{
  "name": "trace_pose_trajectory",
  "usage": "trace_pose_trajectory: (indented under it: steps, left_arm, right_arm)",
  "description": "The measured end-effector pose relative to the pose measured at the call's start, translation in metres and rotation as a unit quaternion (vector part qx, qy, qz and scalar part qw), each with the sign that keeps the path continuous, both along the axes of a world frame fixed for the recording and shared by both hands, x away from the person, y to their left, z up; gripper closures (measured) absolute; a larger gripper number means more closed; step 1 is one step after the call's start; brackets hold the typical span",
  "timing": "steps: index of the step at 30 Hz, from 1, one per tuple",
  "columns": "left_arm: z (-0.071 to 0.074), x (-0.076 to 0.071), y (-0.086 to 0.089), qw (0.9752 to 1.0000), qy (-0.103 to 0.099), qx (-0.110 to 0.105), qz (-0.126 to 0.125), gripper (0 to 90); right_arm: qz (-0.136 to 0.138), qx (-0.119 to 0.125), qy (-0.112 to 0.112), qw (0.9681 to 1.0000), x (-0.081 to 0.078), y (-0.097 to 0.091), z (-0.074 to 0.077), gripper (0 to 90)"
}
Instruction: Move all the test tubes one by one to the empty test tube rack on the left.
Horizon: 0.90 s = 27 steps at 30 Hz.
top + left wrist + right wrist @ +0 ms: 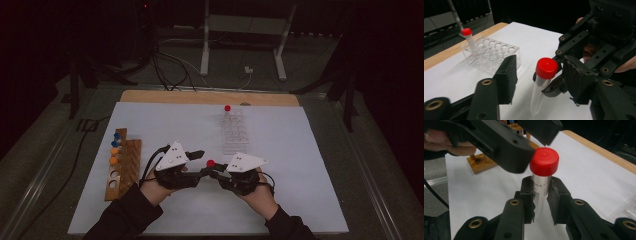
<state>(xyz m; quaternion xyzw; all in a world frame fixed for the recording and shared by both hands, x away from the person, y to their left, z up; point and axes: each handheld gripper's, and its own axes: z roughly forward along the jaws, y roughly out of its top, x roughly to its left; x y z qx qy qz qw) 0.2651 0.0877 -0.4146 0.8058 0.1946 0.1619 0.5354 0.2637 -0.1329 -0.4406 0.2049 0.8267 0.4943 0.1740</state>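
Tube (541, 192) pinched upright by right hand-held gripper (541, 200). Left hand-held gripper (537, 75) half spread round red cap (546, 68), not pressing. Off-centre squeeze could tip tube, slip, drop onto desk (300, 150).

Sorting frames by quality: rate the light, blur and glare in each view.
High view: dim, dark surround, white mat evenly lit, no glare. Left gripper view: brighter, tube sharp, near jaws soft. Right gripper view: red cap crisp, wooden rack behind it blurred.
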Motion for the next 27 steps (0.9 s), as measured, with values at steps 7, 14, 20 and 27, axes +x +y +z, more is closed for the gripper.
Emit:
trace_pose_trajectory:
  steps: [7, 14, 20, 27]
  left_arm:
    - [0.000, 0.001, -0.007, 0.9999, -0.010, 0.010, -0.009, 64.4]
    - [0.001, 0.002, -0.009, 0.9997, -0.009, 0.014, -0.016, 71.4]
    - [0.008, 0.003, -0.003, 0.9999, -0.009, 0.008, -0.007, 72.0]
    - [0.022, 0.001, 0.017, 0.9996, -0.022, 0.010, 0.016, 72.0]
  right_arm:
    - [0.001, -0.003, -0.002, 1.0000, -0.001, 0.001, 0.001, 74.7]
    - [-0.001, 0.001, 0.002, 1.0000, -0.001, 0.000, 0.002, 74.6]
    - [-0.007, 0.011, 0.006, 0.9999, 0.002, -0.003, 0.003, 61.9]
    - [-0.024, 0.036, 0.003, 0.9991, 0.005, -0.015, 0.007, 34.7]
